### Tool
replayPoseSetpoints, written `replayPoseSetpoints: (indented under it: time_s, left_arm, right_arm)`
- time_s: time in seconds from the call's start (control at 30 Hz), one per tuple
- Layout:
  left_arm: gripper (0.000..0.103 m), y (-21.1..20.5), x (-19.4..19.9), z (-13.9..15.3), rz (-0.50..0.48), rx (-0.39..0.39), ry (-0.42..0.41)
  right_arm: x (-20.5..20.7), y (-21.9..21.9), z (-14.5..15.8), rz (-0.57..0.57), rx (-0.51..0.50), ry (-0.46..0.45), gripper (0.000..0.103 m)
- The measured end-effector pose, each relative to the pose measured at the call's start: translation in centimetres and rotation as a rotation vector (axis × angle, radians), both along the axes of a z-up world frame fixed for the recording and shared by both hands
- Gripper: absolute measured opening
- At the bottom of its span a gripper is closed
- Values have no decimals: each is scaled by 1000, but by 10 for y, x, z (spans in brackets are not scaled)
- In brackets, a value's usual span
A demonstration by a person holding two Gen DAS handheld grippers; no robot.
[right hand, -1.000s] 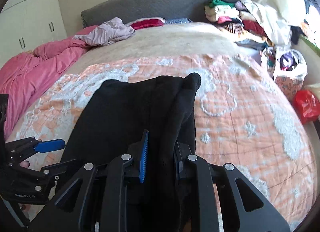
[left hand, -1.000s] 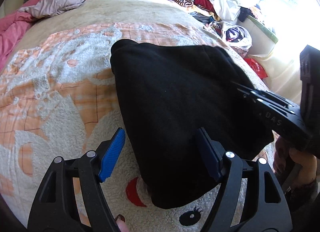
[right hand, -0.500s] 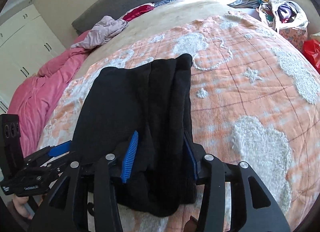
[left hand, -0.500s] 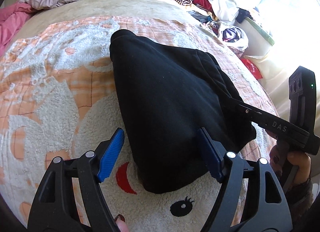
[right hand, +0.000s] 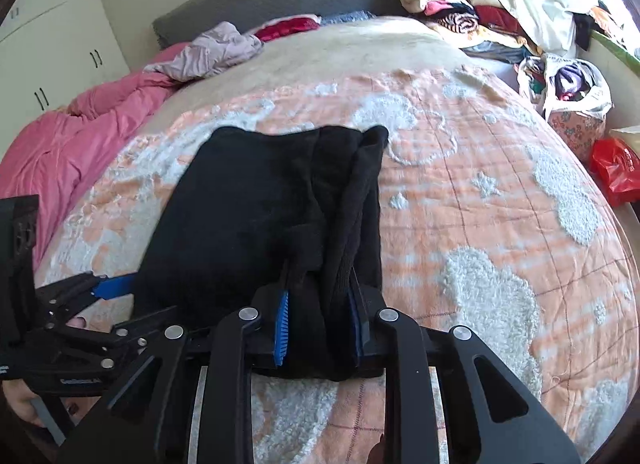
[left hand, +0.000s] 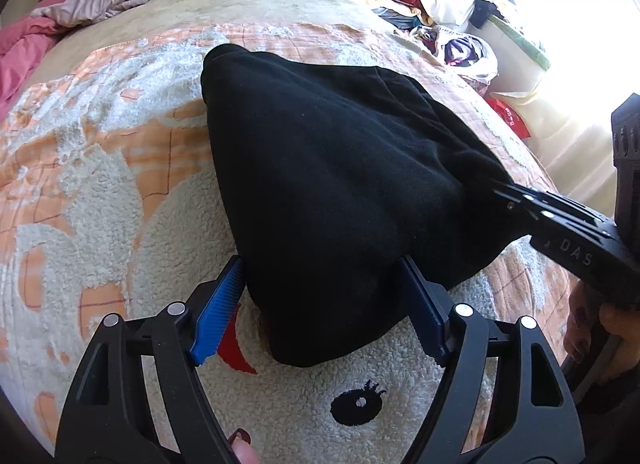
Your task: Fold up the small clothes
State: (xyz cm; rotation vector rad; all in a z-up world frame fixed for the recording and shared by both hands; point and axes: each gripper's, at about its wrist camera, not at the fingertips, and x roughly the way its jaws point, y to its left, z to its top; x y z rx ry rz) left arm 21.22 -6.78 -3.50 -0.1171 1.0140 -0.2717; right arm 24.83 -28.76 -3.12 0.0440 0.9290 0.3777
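Right tongs (right hand: 320,324) have just been closing and now pinch a bunched fold at the near right edge of the black garment (right hand: 264,215), cloth squeezed between the blue pads. Left tongs (left hand: 320,308) stand wide, straddling the garment's near left corner without pressing it. The garment lies on the bed's orange-and-white fleece blanket (right hand: 500,223), already folded into a thick, narrow pack. I'd say one last fold or a tidy-up remains. Far off, a heap of clothes (right hand: 460,11) and a pink duvet (right hand: 60,151) wait.

Claw-mounted views — shared black garment (left hand: 328,191)
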Motion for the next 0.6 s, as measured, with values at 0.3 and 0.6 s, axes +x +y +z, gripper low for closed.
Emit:
replayPoseSetpoints:
  time_s: [0.3,0.6]
  left_arm:
    - [69,0,-3,-3,7,-6,11]
    - [69,0,-5,1,4,-7,10]
  right_arm:
    - [2,-13,-8,-57,0,20,53]
    - [-9,-14,-5,-89,5,22,59]
